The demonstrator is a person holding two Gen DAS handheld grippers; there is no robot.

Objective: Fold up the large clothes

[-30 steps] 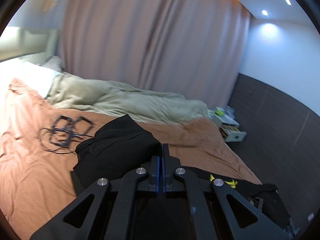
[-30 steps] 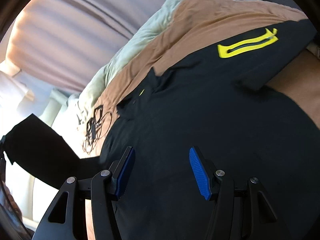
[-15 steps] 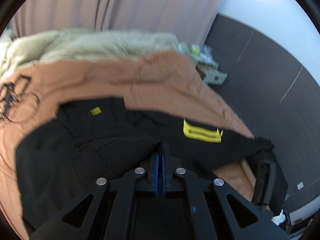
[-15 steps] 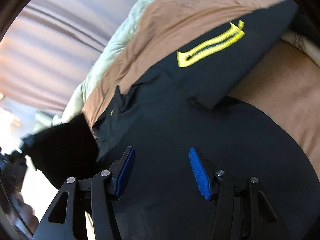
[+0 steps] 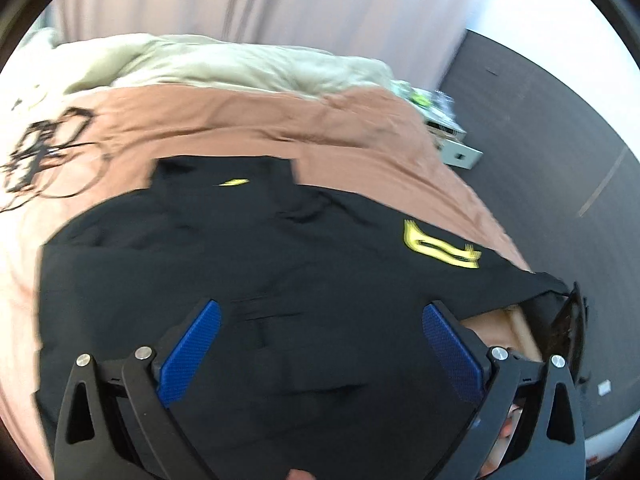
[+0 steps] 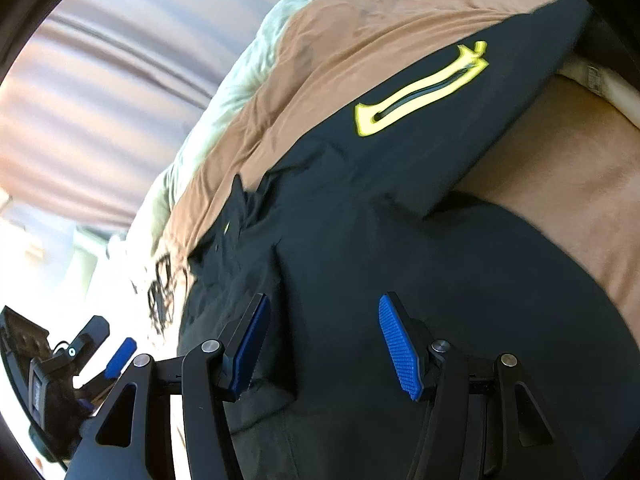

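Observation:
A large black garment [image 5: 248,276] with a yellow-edged pocket [image 5: 440,246] lies spread on the brown bedsheet [image 5: 260,120]. One part is folded over its middle. My left gripper [image 5: 318,316] is open and empty just above the garment. In the right wrist view the same garment [image 6: 400,240] fills the frame, its yellow pocket [image 6: 420,92] far up. My right gripper [image 6: 324,340] is open and empty above the cloth. The left gripper [image 6: 100,356] shows at the lower left there.
A beige duvet [image 5: 224,64] is bunched at the bed's far side under a pink curtain [image 5: 280,4]. A black cable and frame tangle [image 5: 44,152] lies on the sheet at left. A white bedside drawer unit [image 5: 452,140] stands by the dark wall panel [image 5: 560,160].
My left gripper carried a part of the black garment over onto its middle, then opened and let it go. My right gripper stayed open, drifting a little over the cloth.

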